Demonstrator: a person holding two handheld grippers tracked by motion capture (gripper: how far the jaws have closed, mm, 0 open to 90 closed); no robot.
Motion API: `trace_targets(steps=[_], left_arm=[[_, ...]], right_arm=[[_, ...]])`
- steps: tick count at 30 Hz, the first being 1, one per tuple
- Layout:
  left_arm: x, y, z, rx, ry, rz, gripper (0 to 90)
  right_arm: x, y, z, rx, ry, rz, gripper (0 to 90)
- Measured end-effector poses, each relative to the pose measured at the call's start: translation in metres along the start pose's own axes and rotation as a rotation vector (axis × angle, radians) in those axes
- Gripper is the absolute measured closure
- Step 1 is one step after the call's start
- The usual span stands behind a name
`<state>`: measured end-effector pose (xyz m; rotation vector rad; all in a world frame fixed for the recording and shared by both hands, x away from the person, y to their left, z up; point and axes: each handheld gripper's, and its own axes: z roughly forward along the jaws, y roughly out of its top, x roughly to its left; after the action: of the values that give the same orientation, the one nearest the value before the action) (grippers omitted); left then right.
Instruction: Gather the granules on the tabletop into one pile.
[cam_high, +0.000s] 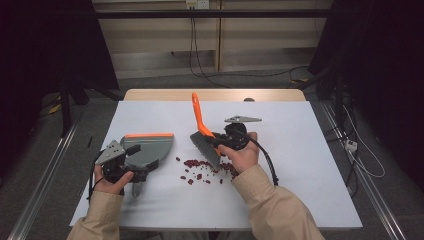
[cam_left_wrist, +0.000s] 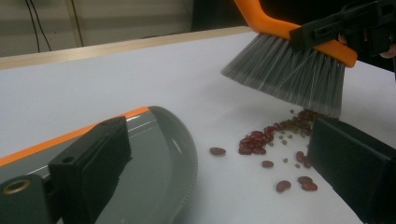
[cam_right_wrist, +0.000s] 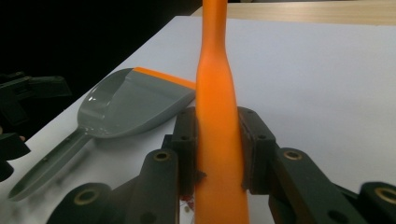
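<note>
Brush (cam_high: 202, 134) with orange plastic handle and grey bristles hangs just above the red beans (cam_high: 202, 167), clamped in the right gripper (cam_right_wrist: 218, 149). Dustpan (cam_high: 147, 149), grey with orange lip, lies left of the beans on the white table (cam_high: 300, 165); its handle is partly hidden, and the left gripper (cam_high: 131, 167) cannot be judged clenched or released. Dark room beyond.

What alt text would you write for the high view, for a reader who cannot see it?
A person's right gripper holds an orange-handled brush above scattered red beans on a white table. The left gripper holds a grey dustpan to the beans' left.
</note>
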<state>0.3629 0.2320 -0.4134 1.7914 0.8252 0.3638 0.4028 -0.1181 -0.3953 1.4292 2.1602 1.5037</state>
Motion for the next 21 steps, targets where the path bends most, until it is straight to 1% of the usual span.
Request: trace_targets(steps=[9, 14, 19, 21], left_arm=[[0.0, 0.001, 0.0, -0.004, 0.002, 0.001, 5.9], [-0.001, 0.001, -0.001, -0.002, 0.001, 0.005, 5.9], [0.0, 0.001, -0.001, -0.003, 0.002, 0.006, 5.9], [0.0, 0.001, -0.001, -0.006, 0.001, 0.005, 5.9]], right_arm=[[0.021, -0.012, 0.013, 0.036, 0.072, 0.059, 71.6], [0.034, -0.02, 0.023, 0.053, 0.111, 0.098, 71.6], [0.049, -0.031, 0.037, 0.081, 0.133, 0.119, 71.6], [0.052, -0.036, 0.043, 0.101, 0.122, 0.125, 71.6]])
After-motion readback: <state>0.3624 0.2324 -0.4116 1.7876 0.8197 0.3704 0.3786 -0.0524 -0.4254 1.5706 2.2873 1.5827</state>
